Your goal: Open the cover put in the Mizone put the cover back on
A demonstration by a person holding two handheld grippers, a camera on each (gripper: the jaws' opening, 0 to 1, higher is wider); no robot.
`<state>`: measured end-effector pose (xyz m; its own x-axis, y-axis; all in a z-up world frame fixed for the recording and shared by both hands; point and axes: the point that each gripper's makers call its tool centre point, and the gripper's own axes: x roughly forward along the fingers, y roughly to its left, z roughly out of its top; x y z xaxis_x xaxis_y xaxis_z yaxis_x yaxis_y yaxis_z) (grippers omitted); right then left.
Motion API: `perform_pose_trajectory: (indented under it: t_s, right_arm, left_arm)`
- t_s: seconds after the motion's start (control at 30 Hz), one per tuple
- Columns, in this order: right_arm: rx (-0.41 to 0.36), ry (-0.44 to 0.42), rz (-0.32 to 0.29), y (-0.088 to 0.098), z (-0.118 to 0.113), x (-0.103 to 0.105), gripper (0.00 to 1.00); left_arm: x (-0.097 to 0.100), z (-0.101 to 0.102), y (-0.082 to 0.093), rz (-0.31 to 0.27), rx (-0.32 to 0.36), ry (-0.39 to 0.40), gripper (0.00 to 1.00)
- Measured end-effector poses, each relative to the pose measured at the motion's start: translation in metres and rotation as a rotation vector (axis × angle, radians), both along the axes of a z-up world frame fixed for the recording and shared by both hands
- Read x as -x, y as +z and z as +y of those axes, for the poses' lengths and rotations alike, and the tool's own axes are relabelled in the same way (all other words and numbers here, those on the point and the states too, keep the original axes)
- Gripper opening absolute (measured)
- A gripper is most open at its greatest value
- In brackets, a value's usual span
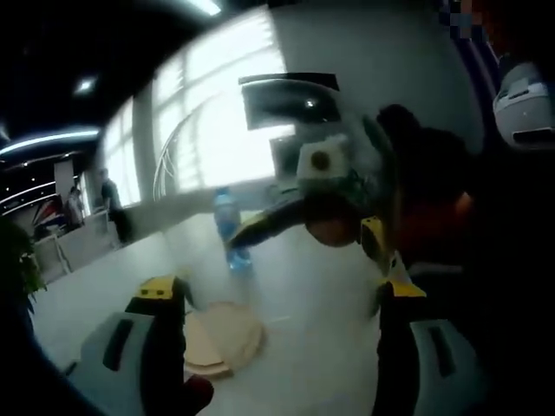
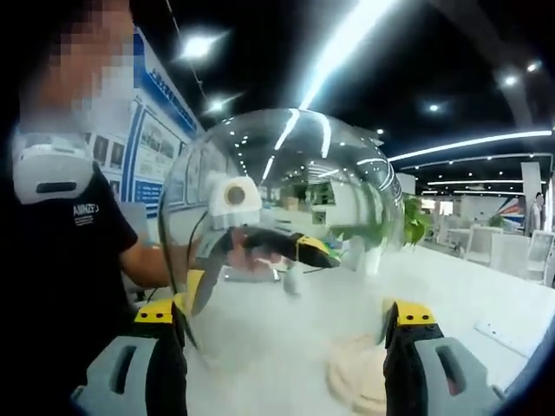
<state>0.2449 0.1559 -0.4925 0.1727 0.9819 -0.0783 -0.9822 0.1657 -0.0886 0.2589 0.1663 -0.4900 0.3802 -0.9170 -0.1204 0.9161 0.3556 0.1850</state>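
Clear glass dome cover (image 2: 282,234), shiny with ceiling lights mirrored on it, lifted off the white desk (image 2: 486,295) and gripped at its rim by right gripper (image 2: 286,325), jaws closed on the edge. Round wooden base (image 1: 221,338) lying flat on desk, just ahead of left gripper (image 1: 277,299), jaws spread apart, holding nothing. Mizone bottle (image 1: 229,230) with blue label standing upright beyond base, behind the raised cover.
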Motion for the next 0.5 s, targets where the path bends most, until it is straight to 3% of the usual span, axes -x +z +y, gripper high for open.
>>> perform_pose_trajectory:
  t_s: [0.2,0.5]
  right_arm:
    - [0.016,0.000,-0.005,0.001,0.001,0.010,0.89]
    - [0.008,0.010,0.046,-0.004,-0.001,0.020,0.89]
  left_arm:
    - [0.009,0.002,0.000,-0.019,-0.004,0.000,0.78]
    - [0.023,0.001,-0.001,-0.003,0.008,-0.010,0.79]
